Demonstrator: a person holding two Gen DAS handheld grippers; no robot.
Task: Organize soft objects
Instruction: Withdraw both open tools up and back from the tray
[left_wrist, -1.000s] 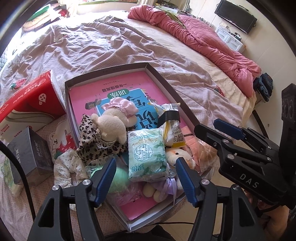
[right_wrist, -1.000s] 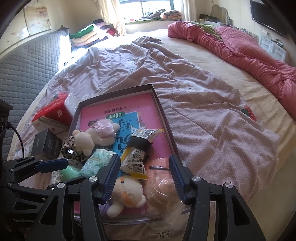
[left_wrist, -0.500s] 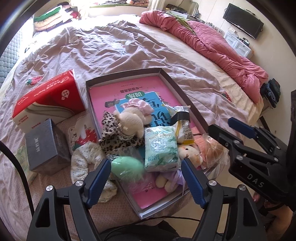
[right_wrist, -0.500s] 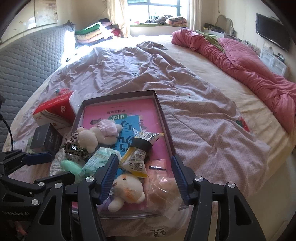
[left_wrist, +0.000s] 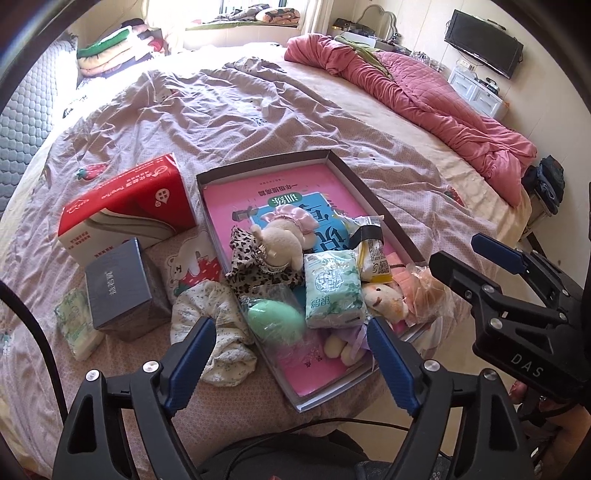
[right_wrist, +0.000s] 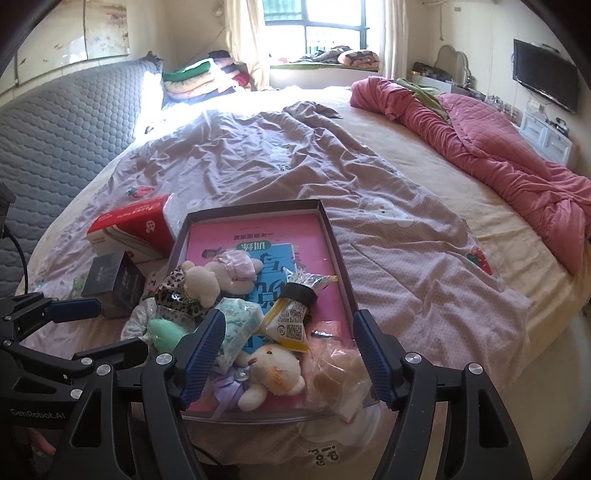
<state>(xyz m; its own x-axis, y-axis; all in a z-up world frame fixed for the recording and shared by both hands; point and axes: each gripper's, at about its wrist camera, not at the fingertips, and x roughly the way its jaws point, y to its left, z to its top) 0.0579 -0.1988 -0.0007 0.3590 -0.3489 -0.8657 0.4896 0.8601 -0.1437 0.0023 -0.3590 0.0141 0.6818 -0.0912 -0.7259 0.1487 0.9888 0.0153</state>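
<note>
While both grippers' jaws are opening, empty, above the bed, left gripper (left_wrist: 288, 360) and right gripper (right_wrist: 290, 358) frame the shallow grey cardboard tray (left_wrist: 373, 192). Soft toys heaped at its six-o'clock end. Advice: pinch one item centrally, clear of neighbours.

We see the purple-bowed plush (left_wrist: 347, 341) half buried under the tissue pack (left_wrist: 332, 291); the pink book's (right_wrist: 258, 236) small print stays unreadable.
</note>
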